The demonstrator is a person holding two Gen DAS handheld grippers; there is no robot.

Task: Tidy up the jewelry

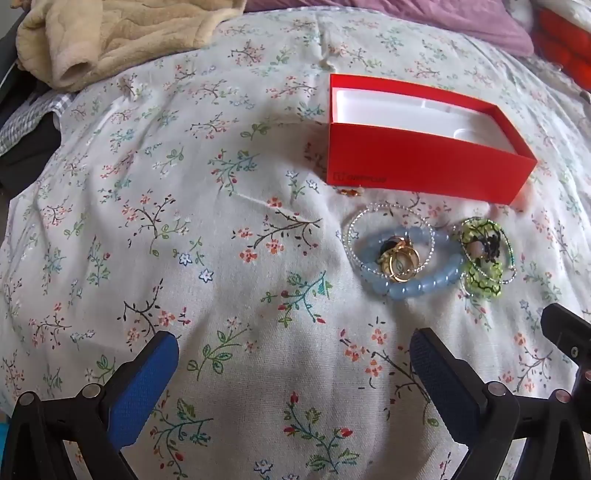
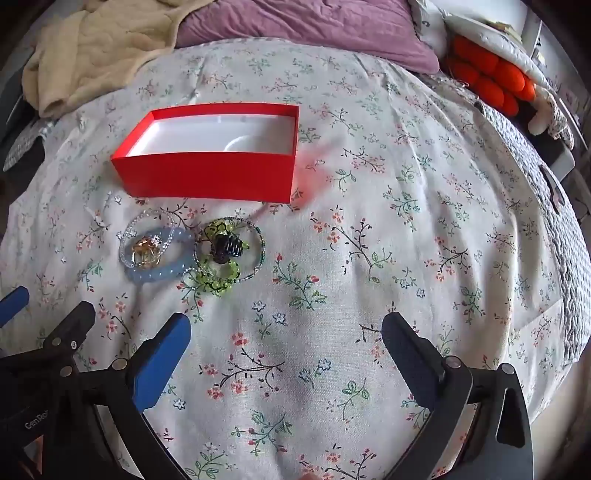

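An open red box (image 1: 424, 170) (image 2: 207, 177) with a bare white insert stands on the floral bedspread. Just in front of it lies a jewelry pile: a pale blue bead bracelet (image 1: 413, 286) (image 2: 159, 276), a clear bead bracelet (image 1: 352, 236), gold rings (image 1: 400, 264) (image 2: 147, 251) and green beaded pieces (image 1: 480, 258) (image 2: 218, 278) around a dark item (image 2: 225, 245). A tiny gold piece (image 1: 351, 192) lies by the box's front. My left gripper (image 1: 293, 336) hovers open, near and left of the pile. My right gripper (image 2: 286, 321) is open too, near and right of it. Neither touches anything.
A beige fleece blanket (image 1: 110, 37) is heaped at the far left and a purple pillow (image 2: 314, 22) lies behind the box. Orange padded items (image 2: 491, 77) and a grey quilt (image 2: 554, 192) line the right side. The left gripper's finger (image 2: 74, 321) shows beside the right one.
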